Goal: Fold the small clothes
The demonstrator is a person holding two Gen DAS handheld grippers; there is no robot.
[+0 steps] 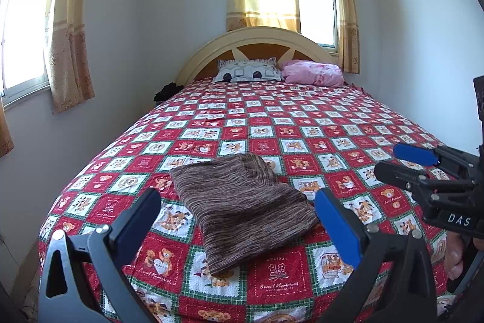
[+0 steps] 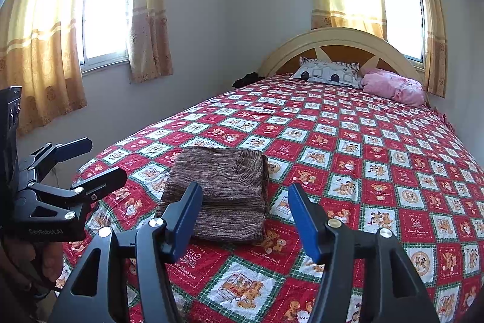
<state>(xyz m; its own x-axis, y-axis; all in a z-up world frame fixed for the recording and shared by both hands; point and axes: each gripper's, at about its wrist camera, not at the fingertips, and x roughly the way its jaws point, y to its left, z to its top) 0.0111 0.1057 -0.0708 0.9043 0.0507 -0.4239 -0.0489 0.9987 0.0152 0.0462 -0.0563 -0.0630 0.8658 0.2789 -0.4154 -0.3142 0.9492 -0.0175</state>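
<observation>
A brown striped knit garment (image 1: pixel 242 211) lies folded in a compact rectangle on the red patterned bedspread (image 1: pixel 302 123), near the foot of the bed. It also shows in the right wrist view (image 2: pixel 224 192). My left gripper (image 1: pixel 237 202) is open and empty, held above the near side of the garment. My right gripper (image 2: pixel 245 196) is open and empty, above the bed just right of the garment. Each gripper shows in the other's view: the right gripper (image 1: pixel 390 161) at the right edge, the left gripper (image 2: pixel 104 158) at the left edge, both open.
A grey patterned pillow (image 1: pixel 248 71) and a pink pillow (image 1: pixel 313 73) lie against the curved headboard (image 1: pixel 257 35). A dark bundle (image 1: pixel 168 91) sits at the bed's far left corner. Walls with curtained windows stand to the left and behind. The bed's foot edge is right below the grippers.
</observation>
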